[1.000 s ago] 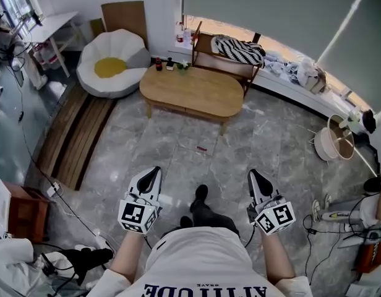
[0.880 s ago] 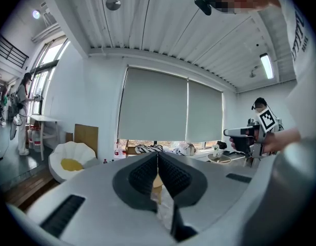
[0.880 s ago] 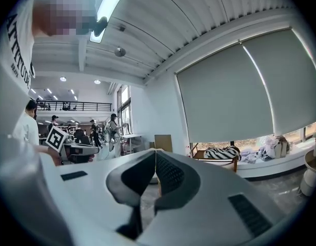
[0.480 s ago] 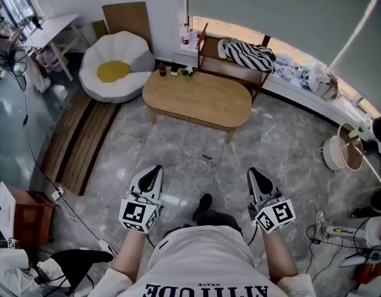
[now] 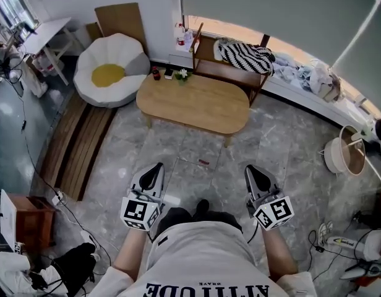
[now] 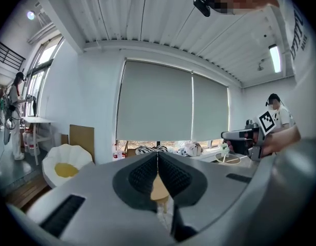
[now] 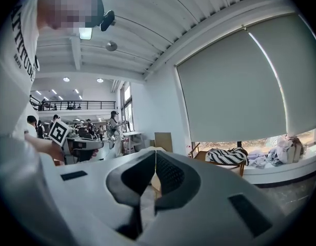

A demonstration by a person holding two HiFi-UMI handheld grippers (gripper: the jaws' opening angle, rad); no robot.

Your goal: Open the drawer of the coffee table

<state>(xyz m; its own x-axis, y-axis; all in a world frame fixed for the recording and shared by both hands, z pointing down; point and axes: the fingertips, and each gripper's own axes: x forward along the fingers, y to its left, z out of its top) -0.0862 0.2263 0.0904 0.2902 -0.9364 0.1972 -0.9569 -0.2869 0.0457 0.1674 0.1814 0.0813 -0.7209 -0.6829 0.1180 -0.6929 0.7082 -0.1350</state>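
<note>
Walking has brought the person a step closer over the past second: the shoe that was out in front is now tucked under the body, and the coffee table (image 5: pixel 196 101) sits a little lower in the head view, while both grippers keep their places low in the picture.

The left gripper (image 5: pixel 156 167) has its jaws pressed together with nothing between them, as its own view shows (image 6: pixel 157 154). The right gripper (image 5: pixel 252 169) is likewise closed and empty (image 7: pixel 155 152). They are held side by side, roughly level, both aimed ahead across the grey marble floor (image 5: pixel 283 141) toward the table, and well apart from it.

The table is an oval wooden piece whose long axis runs left to right across the head view, dipping slightly to the right, with its long near side facing the person. From above I cannot make out the drawer front. Small bottles and a little plant (image 5: pixel 182 74) stand at its far left edge. A small red scrap (image 5: pixel 203 163) lies on the floor between table and grippers. An egg-shaped cushion seat (image 5: pixel 110 70) sits left of the table, and a wooden bench (image 5: pixel 224 70) bearing a striped cloth (image 5: pixel 243 54) stands just behind it.
</note>
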